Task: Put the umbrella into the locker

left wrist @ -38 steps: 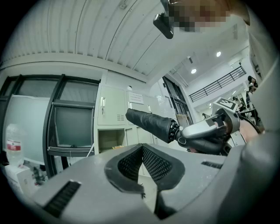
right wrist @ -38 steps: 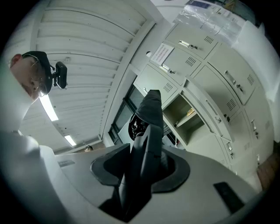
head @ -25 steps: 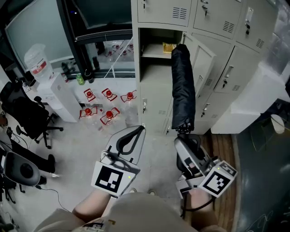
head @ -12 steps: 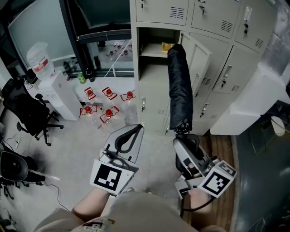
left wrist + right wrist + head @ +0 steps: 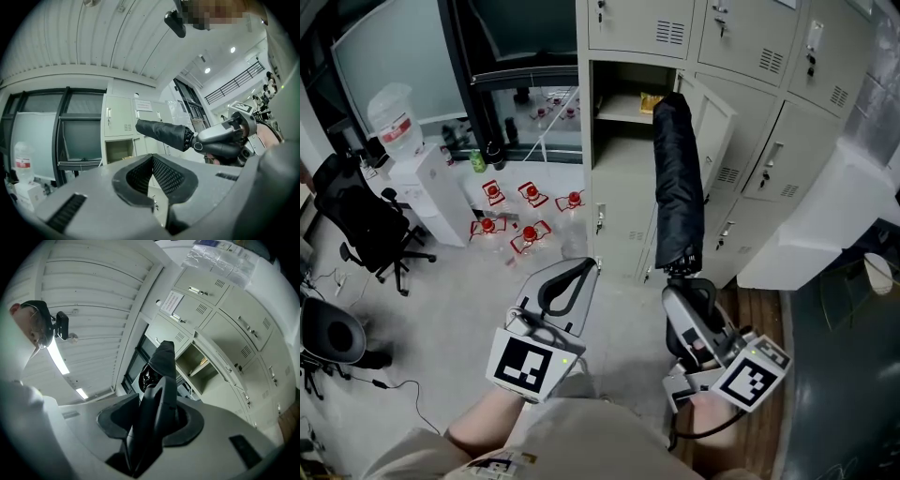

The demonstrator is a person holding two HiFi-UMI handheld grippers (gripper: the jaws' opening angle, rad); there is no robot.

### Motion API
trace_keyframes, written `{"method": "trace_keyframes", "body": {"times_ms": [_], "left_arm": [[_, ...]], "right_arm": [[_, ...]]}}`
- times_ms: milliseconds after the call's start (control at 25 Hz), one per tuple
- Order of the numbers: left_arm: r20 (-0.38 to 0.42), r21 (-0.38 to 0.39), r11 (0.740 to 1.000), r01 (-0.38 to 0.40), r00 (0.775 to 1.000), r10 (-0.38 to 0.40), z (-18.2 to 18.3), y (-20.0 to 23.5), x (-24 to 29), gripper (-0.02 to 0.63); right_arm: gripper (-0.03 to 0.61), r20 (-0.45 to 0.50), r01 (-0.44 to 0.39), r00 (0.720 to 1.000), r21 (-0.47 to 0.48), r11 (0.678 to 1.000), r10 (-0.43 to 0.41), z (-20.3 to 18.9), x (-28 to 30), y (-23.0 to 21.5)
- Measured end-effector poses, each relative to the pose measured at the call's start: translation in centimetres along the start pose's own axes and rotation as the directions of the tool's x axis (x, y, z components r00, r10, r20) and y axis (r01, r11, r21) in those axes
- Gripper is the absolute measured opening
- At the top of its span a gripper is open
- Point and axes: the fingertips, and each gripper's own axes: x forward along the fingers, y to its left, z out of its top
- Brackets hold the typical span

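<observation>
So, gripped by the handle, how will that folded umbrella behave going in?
Probably stiff: the umbrella stands straight out from the right gripper without sagging. Held only at its handle, it may pivot if bumped. Soft-looking fabric should slide past the locker.

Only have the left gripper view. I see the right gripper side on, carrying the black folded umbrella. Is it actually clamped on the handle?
Observer: Yes. The right gripper view shows the right gripper shut on the handle of the black folded umbrella; the handle fills the gap between its jaws.
Operator: Anything on the floor by the open locker?
Observer: In the head view, several small red-topped items sit on the floor to the left of the grey metal locker, not under the umbrella.
Operator: Where's the door?
Observer: The head view has the open door standing at the right of the open compartment, behind the umbrella.
</observation>
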Motion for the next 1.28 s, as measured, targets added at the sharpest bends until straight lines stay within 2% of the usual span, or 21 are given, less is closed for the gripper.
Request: {"method": "trace_keyframes", "body": {"times_ms": [560,1280], "left_arm": [[0.041,0.005,1.000,-0.013,0.999,0.013,-1.6,1.6,1.9,0.008],[0.048,-0.006,1.000,0.012,0.999,-0.012,-3.9,8.7,10.4,0.008]], "right_arm": [[0.155,-0.004,-0.028,1.000,-0.020,0.999,0.028,-0.1,2.5,-2.2],[0.156,-0.024,-0.016,1.000,0.007,1.000,0.016,2.1,11.8,-8.4]]}}
